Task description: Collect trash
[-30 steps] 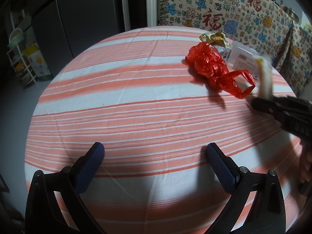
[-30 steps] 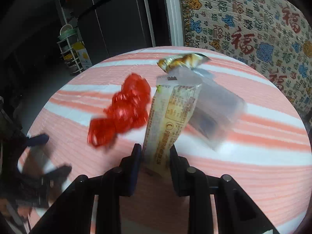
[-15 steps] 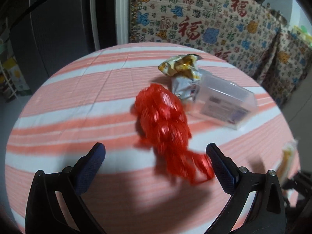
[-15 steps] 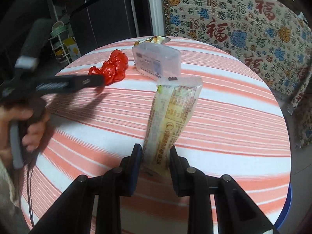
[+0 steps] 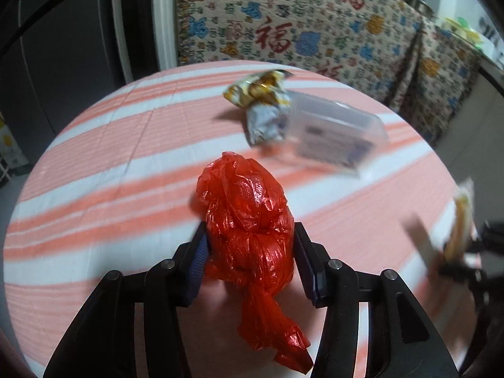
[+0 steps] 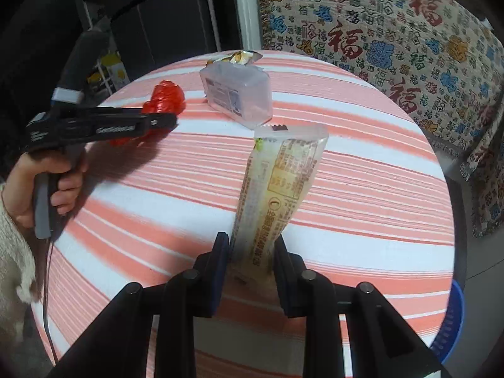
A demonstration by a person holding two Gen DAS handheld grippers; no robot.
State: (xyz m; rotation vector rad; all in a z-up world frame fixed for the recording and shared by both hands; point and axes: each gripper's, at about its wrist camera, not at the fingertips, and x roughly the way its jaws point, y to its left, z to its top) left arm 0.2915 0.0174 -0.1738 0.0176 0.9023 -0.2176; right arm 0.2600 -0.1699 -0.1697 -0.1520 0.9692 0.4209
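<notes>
Two grippers: both are over a round table point(image 5: 94, 145) covered in a cloth of orange-pink and white stripes.
Left gripper point(image 5: 250, 252): its jaws are closing, with the red plastic bag point(image 5: 249, 220) between them; both blue-padded fingers point(image 5: 197, 264) lie against the sides of the bundle.
Red plastic bag: crumpled into a ball, its twisted tail hanging down toward the camera past the fingers; in the right wrist view it sits at the tip of the left gripper point(image 6: 163, 123), partly hidden behind the black body.
Right gripper point(image 6: 250, 252): narrowly set and clamped on the lower end of a long yellowish snack wrapper point(image 6: 280, 189).
Snack wrapper: stands up and leans away from the gripper, printed side showing, its clear notched top edge uppermost.
Left hand point(image 6: 47, 186): wrapped round the grey handle of the left gripper, with a pale fuzzy sleeve point(image 6: 12, 252) at the wrist.
Clear plastic box point(image 6: 237, 94): lies on the far part of the table, a printed label on its side, beyond the red bag.
Foil wrapper point(image 5: 264, 107): crumpled, silver and gold, touching the box's far-left end.
Background: a patterned cloth point(image 5: 315, 31) with red characters hangs behind the table.
</notes>
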